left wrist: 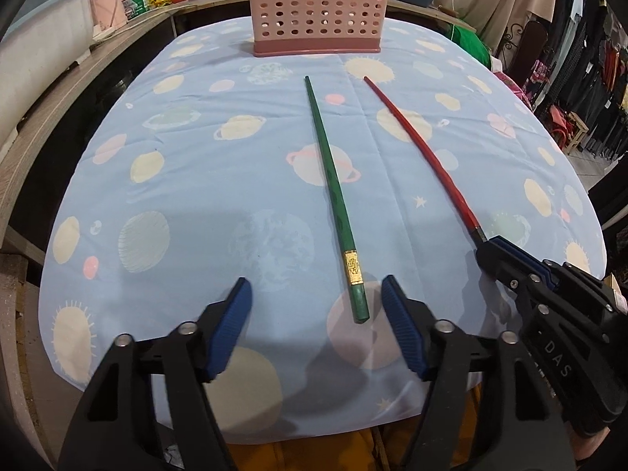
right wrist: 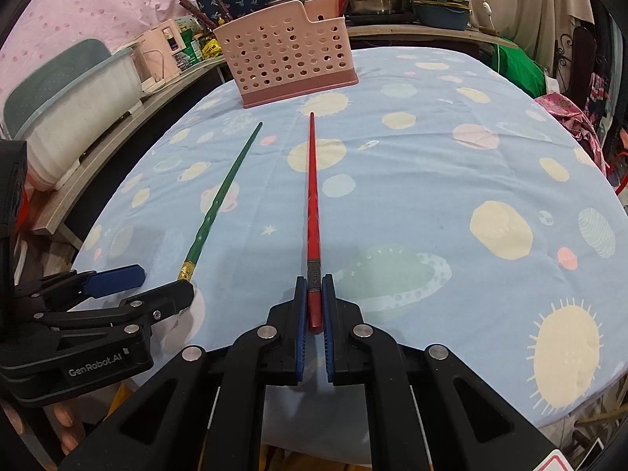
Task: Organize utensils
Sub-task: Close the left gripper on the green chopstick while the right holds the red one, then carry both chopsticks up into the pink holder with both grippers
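While the right gripper (right wrist: 314, 294) is clamping the butt end of the red chopstick (right wrist: 313, 200), the stick is lying flat on the blue planet-print tablecloth (right wrist: 431, 165), tip pointing at the pink perforated holder (right wrist: 286, 59) at the far edge. Red one is tapering to a thin tip, with a dark metal band near the butt, engraving unreadable. Green chopstick (left wrist: 333, 196) is lying just beside it, apart, wearing a gold band with an embossed mark, illegible. Left gripper (left wrist: 316, 302) is sitting released, jaws spread either side of the green butt end, pads not touching it. More chopsticks are standing in the holder. Readable text: "GenRobot.AI" on the left gripper body, "DAS" on the right.
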`<act>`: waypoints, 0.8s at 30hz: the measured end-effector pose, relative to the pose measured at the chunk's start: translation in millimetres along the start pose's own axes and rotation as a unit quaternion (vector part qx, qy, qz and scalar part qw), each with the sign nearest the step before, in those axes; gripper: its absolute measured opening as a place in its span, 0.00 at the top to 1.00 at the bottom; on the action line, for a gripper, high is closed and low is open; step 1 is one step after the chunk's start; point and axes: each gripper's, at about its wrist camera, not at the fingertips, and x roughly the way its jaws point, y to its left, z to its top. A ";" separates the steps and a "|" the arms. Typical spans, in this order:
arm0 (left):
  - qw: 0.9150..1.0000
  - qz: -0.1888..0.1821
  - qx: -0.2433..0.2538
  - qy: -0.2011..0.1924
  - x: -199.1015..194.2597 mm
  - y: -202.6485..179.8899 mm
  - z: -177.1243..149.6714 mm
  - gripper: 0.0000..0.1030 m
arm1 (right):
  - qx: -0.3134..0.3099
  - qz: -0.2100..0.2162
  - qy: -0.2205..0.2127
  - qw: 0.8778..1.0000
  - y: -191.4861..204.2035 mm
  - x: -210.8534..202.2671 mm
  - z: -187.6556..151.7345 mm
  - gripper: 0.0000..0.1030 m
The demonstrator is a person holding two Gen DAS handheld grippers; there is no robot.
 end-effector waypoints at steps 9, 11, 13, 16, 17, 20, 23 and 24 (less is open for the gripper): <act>1.000 -0.019 0.005 -0.009 -2.7 -1.3 -0.7 0.93 | -0.001 0.003 0.002 1.000 0.1 -1.8 -0.3 0.93; 1.000 -0.022 0.004 -0.009 -3.9 -0.8 -1.0 0.93 | -0.001 0.006 0.001 1.000 0.0 -5.2 -0.1 0.93; 1.000 -0.023 0.004 -0.012 -7.0 -0.8 -0.6 0.93 | -0.001 0.007 -0.003 1.000 0.3 -10.5 1.1 0.93; 1.000 -0.025 0.000 -0.017 -15.1 0.2 2.4 0.93 | 0.003 0.012 -0.014 1.000 -0.7 -22.8 6.7 0.93; 0.999 -0.027 -0.002 -0.018 -18.2 1.0 3.8 0.93 | 0.005 0.015 -0.020 1.000 -1.0 -28.8 10.1 0.93; 0.999 -0.032 -0.009 -0.033 -33.1 3.4 11.5 0.93 | 0.013 0.021 -0.042 0.999 -2.9 -46.9 22.5 0.93; 0.998 -0.038 -0.019 -0.054 -52.9 8.1 26.6 0.93 | 0.017 0.026 -0.069 0.997 -5.4 -65.7 40.7 0.93; 0.997 -0.040 -0.023 -0.061 -58.4 9.8 32.5 0.93 | 0.018 0.026 -0.080 0.996 -6.3 -72.7 49.5 0.93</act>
